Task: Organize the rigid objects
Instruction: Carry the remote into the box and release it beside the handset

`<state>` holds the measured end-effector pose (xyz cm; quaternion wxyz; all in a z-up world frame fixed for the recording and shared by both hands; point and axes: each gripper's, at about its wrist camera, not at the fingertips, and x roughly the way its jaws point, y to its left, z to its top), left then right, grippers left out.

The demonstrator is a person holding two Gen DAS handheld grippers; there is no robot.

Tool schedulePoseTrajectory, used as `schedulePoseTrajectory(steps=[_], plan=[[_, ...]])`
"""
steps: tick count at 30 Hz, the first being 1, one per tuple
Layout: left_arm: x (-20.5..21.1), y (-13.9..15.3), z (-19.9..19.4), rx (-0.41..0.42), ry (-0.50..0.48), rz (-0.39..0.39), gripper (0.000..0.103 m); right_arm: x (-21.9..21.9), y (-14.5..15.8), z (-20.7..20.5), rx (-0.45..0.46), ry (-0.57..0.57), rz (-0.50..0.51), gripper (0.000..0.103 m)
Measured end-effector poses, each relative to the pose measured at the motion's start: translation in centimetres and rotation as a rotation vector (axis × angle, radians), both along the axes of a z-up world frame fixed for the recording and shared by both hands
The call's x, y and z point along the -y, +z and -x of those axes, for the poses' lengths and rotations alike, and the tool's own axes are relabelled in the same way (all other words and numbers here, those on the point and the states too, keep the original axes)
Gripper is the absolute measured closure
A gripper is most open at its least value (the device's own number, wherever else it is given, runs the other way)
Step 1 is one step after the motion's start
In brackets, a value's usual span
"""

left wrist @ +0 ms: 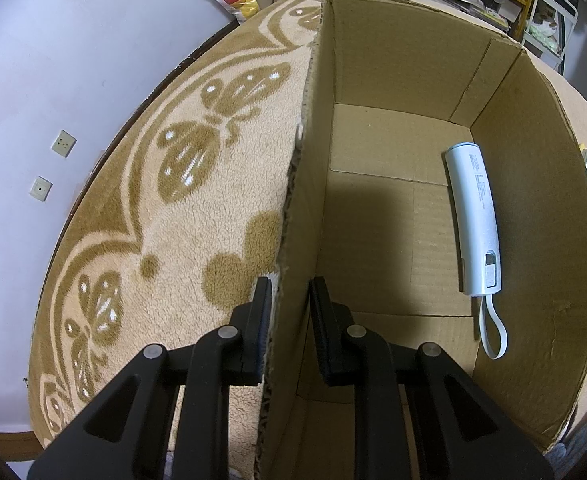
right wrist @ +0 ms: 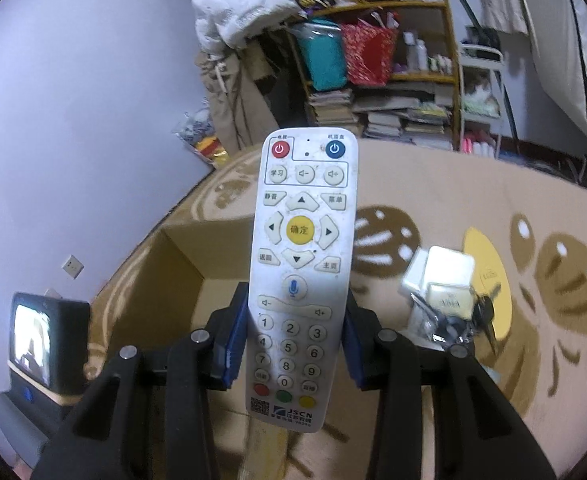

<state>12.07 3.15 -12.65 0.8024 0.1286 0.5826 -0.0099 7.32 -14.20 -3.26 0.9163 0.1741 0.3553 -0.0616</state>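
Right tool (right wrist: 295, 344) is clamped on a long white remote control with grey keys and a yellow centre button (right wrist: 303, 264), its blue pads pressing the two long edges down by the number keys. I have it up off the tan fleece blanket with brown butterfly patterns (right wrist: 433, 192), and it blocks part of my view of the open brown cardboard box (right wrist: 181, 264). Left tool (left wrist: 289, 320) is nearly closed, pinching the box's near side wall (left wrist: 293, 240), one finger outside and one inside, so the box should hold steady while I load it.

Inside, a white cylindrical power bank with a loop strap (left wrist: 475, 220) lies along the far wall, leaving most of the floor bare.

My judgement of the step: carry the remote over the rim, then lower it until it rests flat before letting go. I would keep it clear of the wall that the left tool pins, and set it beside the power bank, parallel to it, rather than across it.

The remote's long axis runs straight out along the tool's fingers, power buttons at the far end, logo end toward the wrist, keys facing the camera. Most of its length overhangs forward, so a slow, level descent seems wise to stop it pivoting in the pads.

A small pile of cards and keys (right wrist: 449, 300) waits on the blanket to the right.
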Motion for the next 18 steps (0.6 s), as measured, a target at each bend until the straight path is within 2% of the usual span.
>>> schedulePoseTrajectory(steps=[7, 18], plan=[[0.1, -0.1, -0.1, 0.0, 0.002, -0.002, 0.084, -1.7, 1.0, -1.6, 0.02, 0.061, -0.009, 0.059], [0.1, -0.1, -0.1, -0.004, 0.002, 0.015, 0.088, -3.9, -0.3, -3.9, -0.036, 0.137, -0.002, 0.059]])
